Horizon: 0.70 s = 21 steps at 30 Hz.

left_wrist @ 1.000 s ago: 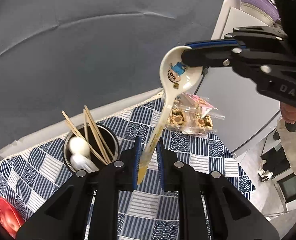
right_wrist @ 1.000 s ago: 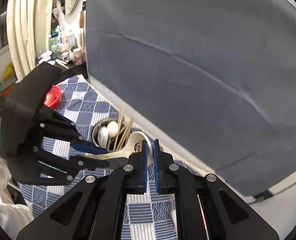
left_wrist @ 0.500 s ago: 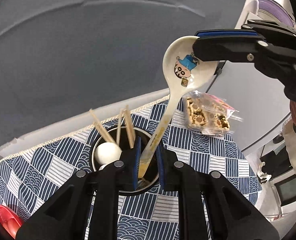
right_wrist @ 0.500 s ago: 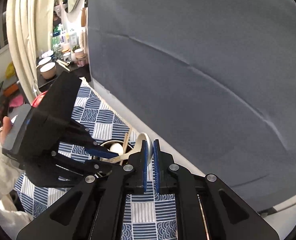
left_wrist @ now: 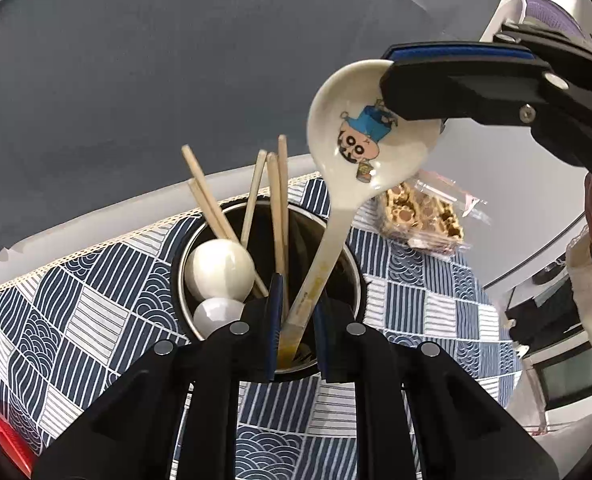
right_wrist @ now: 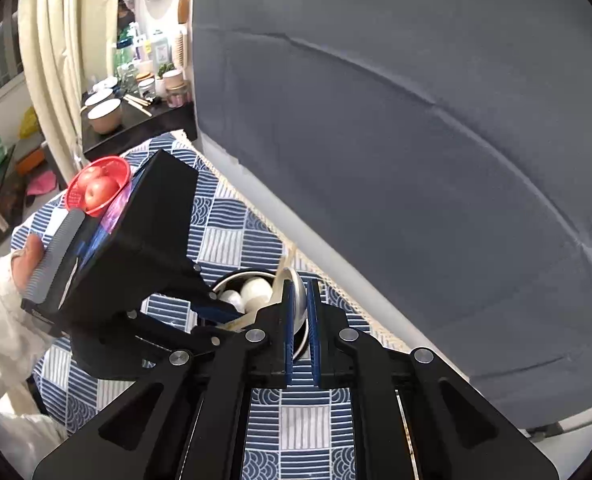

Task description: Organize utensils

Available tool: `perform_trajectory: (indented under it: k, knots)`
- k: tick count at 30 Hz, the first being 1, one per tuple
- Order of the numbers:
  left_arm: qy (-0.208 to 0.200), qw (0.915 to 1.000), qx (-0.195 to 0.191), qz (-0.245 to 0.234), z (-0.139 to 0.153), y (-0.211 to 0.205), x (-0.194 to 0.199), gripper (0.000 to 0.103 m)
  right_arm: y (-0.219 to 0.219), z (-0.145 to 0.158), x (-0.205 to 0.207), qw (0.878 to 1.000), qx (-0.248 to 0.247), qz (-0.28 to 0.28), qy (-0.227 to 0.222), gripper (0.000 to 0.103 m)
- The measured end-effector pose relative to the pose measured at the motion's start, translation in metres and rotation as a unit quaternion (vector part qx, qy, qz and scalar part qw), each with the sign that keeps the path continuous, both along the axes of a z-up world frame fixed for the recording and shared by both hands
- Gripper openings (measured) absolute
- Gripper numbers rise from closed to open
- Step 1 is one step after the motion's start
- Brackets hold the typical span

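Above the utensil cup [left_wrist: 347,264], left tongs [left_wrist: 296,320] narrowly clamping spoon [left_wrist: 369,136] handle; right tongs [right_wrist: 300,320] pinching its bowl

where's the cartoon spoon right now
In the left wrist view the cartoon spoon is held right of centre above the metal utensil cup, bowl pinched by the right gripper, handle between the left gripper's fingers.

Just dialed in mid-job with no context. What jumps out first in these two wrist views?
A white ceramic spoon with a cartoon print is pinched at both ends: the right gripper clamps its bowl rim, the left gripper holds its handle tip, right over a dark utensil cup on the blue patterned tablecloth. The cup already holds wooden chopsticks and two white spoons. A red basket of apples sits at the table's far corner.
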<state>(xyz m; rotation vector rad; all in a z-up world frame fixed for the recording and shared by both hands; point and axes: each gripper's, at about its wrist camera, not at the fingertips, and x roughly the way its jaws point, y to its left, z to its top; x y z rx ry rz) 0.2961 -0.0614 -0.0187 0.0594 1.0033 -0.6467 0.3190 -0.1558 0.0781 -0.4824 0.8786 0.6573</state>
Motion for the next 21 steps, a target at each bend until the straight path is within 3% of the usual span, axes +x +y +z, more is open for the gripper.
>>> perform_trajectory:
  k: [9, 11, 13, 14, 17, 18, 19, 21]
  knots:
    - [-0.009, 1.0000, -0.003, 0.000, -0.008, 0.010, -0.007, 0.017, 0.008, -0.028, -0.003, 0.999, 0.007, 0.003, 0.038, 0.008]
    - [-0.016, 0.9999, 0.001, 0.000, -0.005, 0.011, -0.009, 0.022, 0.011, -0.033, -0.004, 0.999, 0.006, 0.008, 0.048, 0.008]
    - [-0.025, 0.9997, -0.005, -0.002, -0.001, 0.014, -0.013, 0.042, 0.012, -0.037, -0.006, 0.999, 0.002, 0.003, 0.049, 0.010]
    - [-0.032, 0.9995, -0.006, -0.002, 0.001, 0.015, -0.015, 0.047, 0.010, -0.039, -0.005, 0.999, 0.002, -0.001, 0.052, 0.013]
    - [-0.055, 0.9985, -0.004, 0.001, 0.009, 0.019, -0.026, 0.061, -0.005, -0.038, -0.007, 0.998, 0.026, -0.027, 0.054, 0.045]
    - [-0.060, 0.9982, -0.001, 0.004, 0.010, 0.021, -0.029, 0.074, -0.009, -0.038, -0.008, 0.998, 0.031, -0.033, 0.053, 0.060]
    - [-0.067, 0.9976, 0.006, 0.013, 0.011, 0.023, -0.032, 0.086, -0.014, -0.037, -0.011, 0.997, 0.035, -0.040, 0.046, 0.069]
    - [-0.085, 0.9958, 0.013, 0.032, 0.012, 0.029, -0.041, 0.092, -0.020, -0.038, -0.017, 0.997, 0.040, -0.049, 0.037, 0.081]
